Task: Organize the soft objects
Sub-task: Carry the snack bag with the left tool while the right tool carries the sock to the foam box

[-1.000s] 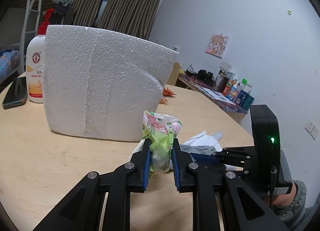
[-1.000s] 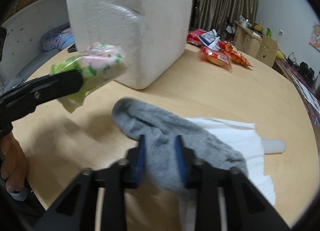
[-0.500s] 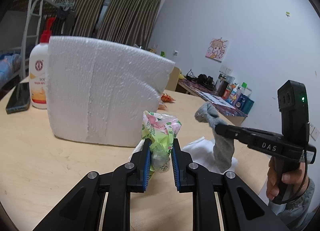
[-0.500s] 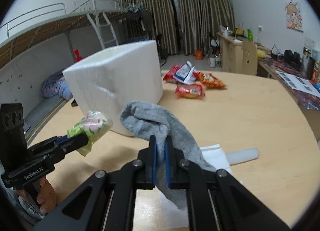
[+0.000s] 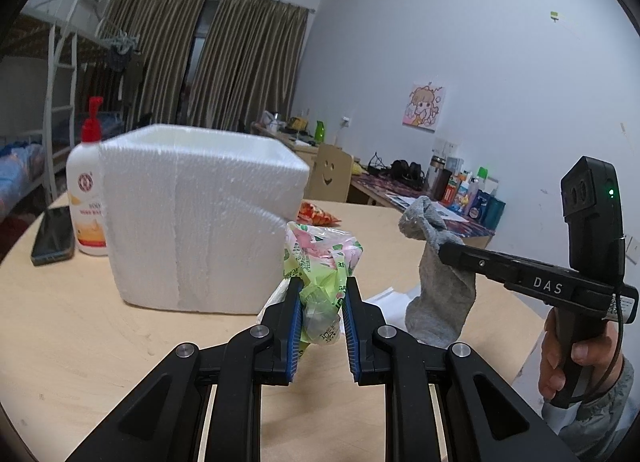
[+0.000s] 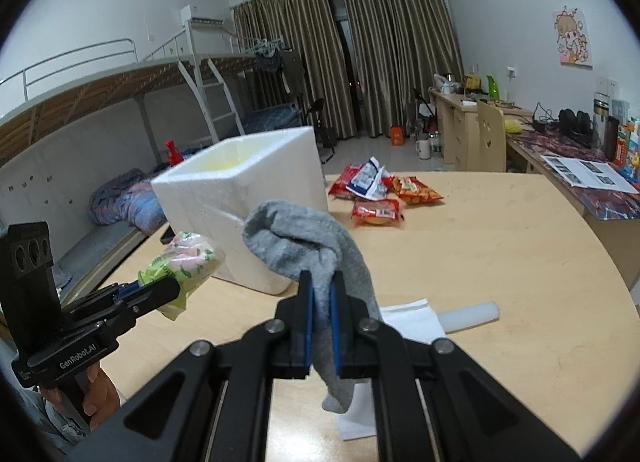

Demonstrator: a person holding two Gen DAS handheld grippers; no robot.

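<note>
While the right gripper (image 6: 320, 294) clamps its jaws on the grey sock (image 6: 304, 238), the sock hangs lengthwise downward at frame centre, toe lowest. At lower left, the left gripper (image 5: 320, 302), marked "GenRobot.AI", pinches a green-pink tissue pack (image 6: 184, 262) pointing up-right before the foam box (image 6: 248, 178). "DAS" marks the right gripper.

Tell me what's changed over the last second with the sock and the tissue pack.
The right gripper closed on the grey sock and lifted it off the table; it now dangles in the air. The left gripper rose a little, showing the foam box's open top. Unchanged: its grip on the green tissue pack; the box, lotion bottle and snack bags haven't moved.
</note>
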